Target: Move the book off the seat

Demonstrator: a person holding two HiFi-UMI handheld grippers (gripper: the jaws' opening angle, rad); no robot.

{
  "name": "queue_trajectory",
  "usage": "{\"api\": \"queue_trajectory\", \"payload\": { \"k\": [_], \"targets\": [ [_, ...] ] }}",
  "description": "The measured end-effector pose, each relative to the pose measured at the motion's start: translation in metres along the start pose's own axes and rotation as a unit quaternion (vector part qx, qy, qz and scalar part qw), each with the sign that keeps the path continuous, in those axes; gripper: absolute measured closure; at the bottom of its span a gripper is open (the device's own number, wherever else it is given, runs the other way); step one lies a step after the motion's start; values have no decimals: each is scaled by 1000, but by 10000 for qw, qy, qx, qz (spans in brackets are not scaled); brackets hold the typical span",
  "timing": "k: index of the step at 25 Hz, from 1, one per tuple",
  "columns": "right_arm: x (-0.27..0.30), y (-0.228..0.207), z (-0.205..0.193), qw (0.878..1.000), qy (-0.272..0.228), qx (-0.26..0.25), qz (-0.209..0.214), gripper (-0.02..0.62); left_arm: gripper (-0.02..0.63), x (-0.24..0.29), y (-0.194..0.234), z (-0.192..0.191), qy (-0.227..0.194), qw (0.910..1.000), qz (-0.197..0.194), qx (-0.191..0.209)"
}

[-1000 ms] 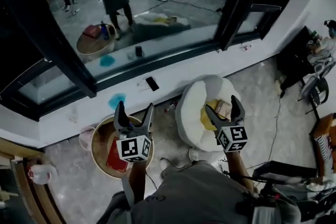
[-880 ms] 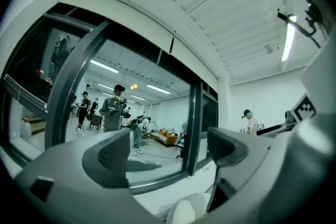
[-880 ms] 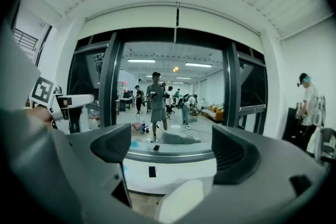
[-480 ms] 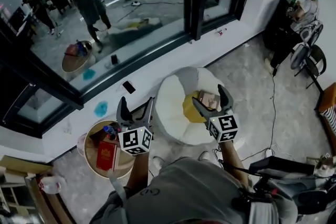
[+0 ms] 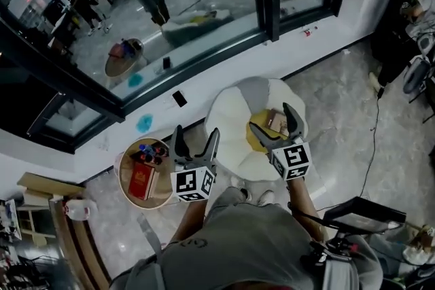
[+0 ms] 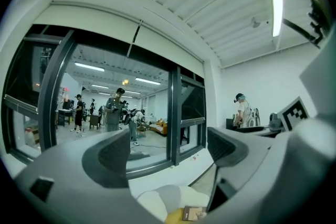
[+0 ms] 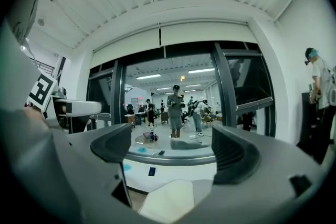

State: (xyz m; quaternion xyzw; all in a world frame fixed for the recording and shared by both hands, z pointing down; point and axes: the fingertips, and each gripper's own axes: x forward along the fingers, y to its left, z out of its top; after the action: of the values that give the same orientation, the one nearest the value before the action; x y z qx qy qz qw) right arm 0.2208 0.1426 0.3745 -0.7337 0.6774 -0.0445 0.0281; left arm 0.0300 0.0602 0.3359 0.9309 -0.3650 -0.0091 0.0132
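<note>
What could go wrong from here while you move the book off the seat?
1. The book lies on a soft yellow cushion in the white seat, so the open right tongs might pinch the cushion along with it, or let the book slide.
2. The open left tongs appear close to the basket; a careless swing could knock it.

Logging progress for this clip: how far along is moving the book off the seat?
Done: nothing yet; the book lies on the yellow cushion in the white seat. In hand: the left gripper and right gripper are both open and empty, held out level towards the seat, neither touching the book. Left: grip the book, lift it, and set it down off the seat.
</note>
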Motion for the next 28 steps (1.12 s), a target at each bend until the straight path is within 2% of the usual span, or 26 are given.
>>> {"api": "queue_trajectory", "payload": {
  "k": [4, 8, 13, 16, 19, 22, 26, 28],
  "targets": [
    [18, -22, -7, 9999, 51, -85, -18, 104, 132, 29, -13, -4, -147, 9998, -81, 49],
    [51, -51, -12, 9999, -10, -91, -80, 104, 132, 86, -11, -17, -400, 9988, -163, -248],
    [80, -100, -18, 9984, 473, -146, -285, 104, 132, 157, -26, -33, -383, 9970, -447, -512],
    [90, -133, -11, 9971, 618, -114, -429, 104, 132, 189, -49, -36, -363, 9949, -829, -451],
    [108, -147, -4, 9971, 675, -54, -352, 104, 132, 203, -60, -31, -305, 9933, -1111, -116],
    [141, -140, -1, 9973, 710, 14, 162, 104, 132, 201, -47, -37, -182, 9970, -747, -83],
    [174, -148, -8, 9938, 683, -72, 870, 104, 134, 204, -43, -65, 214, 9991, 55, -352],
    [196, -163, -14, 9903, 552, -152, 1263, 104, 174, 211, -43, -76, 271, 9972, 580, -382]
  ]
}}
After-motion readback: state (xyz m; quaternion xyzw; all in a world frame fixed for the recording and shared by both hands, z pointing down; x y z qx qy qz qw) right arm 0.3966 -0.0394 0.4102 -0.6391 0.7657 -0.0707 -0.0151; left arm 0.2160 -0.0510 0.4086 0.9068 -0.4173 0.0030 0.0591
